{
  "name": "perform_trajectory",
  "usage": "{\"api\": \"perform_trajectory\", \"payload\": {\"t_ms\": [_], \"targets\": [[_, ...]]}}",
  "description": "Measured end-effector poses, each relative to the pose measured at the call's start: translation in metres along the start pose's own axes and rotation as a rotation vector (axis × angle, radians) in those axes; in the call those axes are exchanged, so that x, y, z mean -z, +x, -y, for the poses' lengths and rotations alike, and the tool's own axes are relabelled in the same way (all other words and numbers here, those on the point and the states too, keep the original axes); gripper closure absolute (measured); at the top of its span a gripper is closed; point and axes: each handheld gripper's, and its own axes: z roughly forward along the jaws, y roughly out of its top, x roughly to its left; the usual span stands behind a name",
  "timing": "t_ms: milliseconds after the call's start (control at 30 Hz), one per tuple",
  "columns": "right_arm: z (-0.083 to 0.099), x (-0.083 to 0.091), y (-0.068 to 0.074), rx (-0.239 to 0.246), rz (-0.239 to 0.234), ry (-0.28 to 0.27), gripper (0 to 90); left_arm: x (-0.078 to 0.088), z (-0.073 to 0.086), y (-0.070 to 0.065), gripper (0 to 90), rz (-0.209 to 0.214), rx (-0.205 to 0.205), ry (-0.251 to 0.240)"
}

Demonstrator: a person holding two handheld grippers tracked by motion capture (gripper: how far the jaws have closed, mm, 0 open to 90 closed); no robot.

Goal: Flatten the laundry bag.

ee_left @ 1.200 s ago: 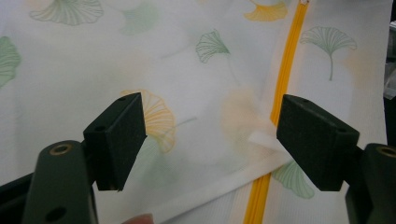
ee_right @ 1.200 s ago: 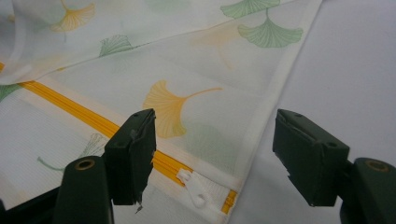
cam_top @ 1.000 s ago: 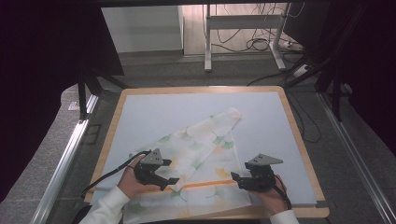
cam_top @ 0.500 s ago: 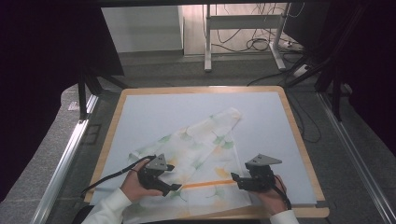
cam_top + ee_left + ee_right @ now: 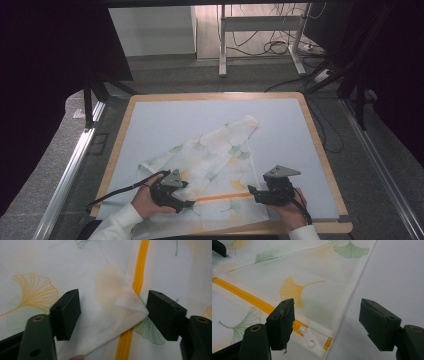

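While both grippers, left point(image 5: 187, 203) and right point(image 5: 251, 190), are held wide, nothing is gripped; the bag's point(image 5: 215, 160) zip point(image 5: 308, 336), at 6 o'clock, is judged unopened.

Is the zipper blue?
No, the zipper is bright orange-yellow, running across the white leaf-print bag.

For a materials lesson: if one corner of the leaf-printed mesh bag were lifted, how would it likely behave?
The mesh bag would probably droop limply: a fold already lies crumpled between the left gripper fingers. It is likely light, since the thin weave lets the print show through. The orange zipper may hang a little stiffer than the cloth.
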Motion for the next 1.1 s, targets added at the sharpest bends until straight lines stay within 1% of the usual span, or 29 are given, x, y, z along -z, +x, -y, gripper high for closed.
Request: {"api": "perform_trajectory", "payload": {"t_ms": [67,133,167,200,267,333,367,400,433,467,500,533,567,767,900,967,1033,1100], "targets": [[0.0,0.0,0.0,0.0,0.002,0.001,28.4,0.001,0.0,0.001,36.8,-0.024,-0.006,0.001],[0.0,0.0,0.0,-0.001,0.003,0.002,28.4,0.002,0.0,0.003,41.8,-0.035,0.001,0.001],[0.0,0.0,0.0,-0.001,0.003,0.002,28.4,0.002,0.0,0.003,47.0,-0.035,0.001,0.001],[0.0,0.0,0.0,-0.001,0.004,0.003,28.5,0.002,0.0,0.003,47.0,-0.041,0.004,0.001],[0.0,0.0,0.0,0.0,0.006,0.005,28.4,0.004,0.001,0.009,52.9,-0.015,0.034,-0.008],[0.0,0.0,0.0,-0.002,0.006,0.005,28.4,0.005,0.002,0.013,61.1,-0.012,0.055,-0.013],[0.0,0.0,0.0,-0.002,0.006,0.005,28.4,0.005,0.002,0.013,64.7,-0.012,0.055,-0.013],[0.0,-0.001,0.0,0.0,0.007,0.007,28.4,0.005,0.002,0.017,67.4,-0.008,0.073,-0.016],[0.0,-0.001,0.0,0.0,0.007,0.007,28.4,0.005,0.002,0.017,69.6,-0.008,0.073,-0.016],[0.0,-0.001,0.0,0.001,0.008,0.007,28.4,0.005,0.002,0.017,69.6,-0.013,0.084,-0.017],[0.0,-0.001,0.0,0.003,0.008,0.01,28.4,0.005,0.002,0.018,76.2,-0.02,0.084,-0.016],[0.0,-0.002,0.0,0.004,0.008,0.011,28.4,0.005,0.002,0.019,78.8,-0.034,0.086,-0.014],[0.0,-0.002,0.0,0.004,0.008,0.011,28.4,0.005,0.002,0.019,80.8,-0.034,0.086,-0.014],[-0.002,-0.001,0.002,0.01,0.007,-0.007,28.6,0.005,0.001,0.019,83.4,-0.039,0.092,-0.017],[-0.003,0.0,0.005,0.012,-0.002,-0.015,29.3,0.007,0.0,0.018,84.7,-0.045,0.084,-0.024],[-0.003,0.0,0.006,0.014,0.002,-0.022,30.5,0.007,0.0,0.018,85.5,-0.043,0.085,-0.027],[-0.004,0.002,0.007,-0.001,-0.008,-0.041,33.5,0.009,0.0,0.018,85.9,-0.044,0.088,-0.032],[-0.005,0.002,0.009,0.003,-0.026,-0.044,36.8,0.011,0.0,0.019,86.3,-0.046,0.088,-0.04]]}}
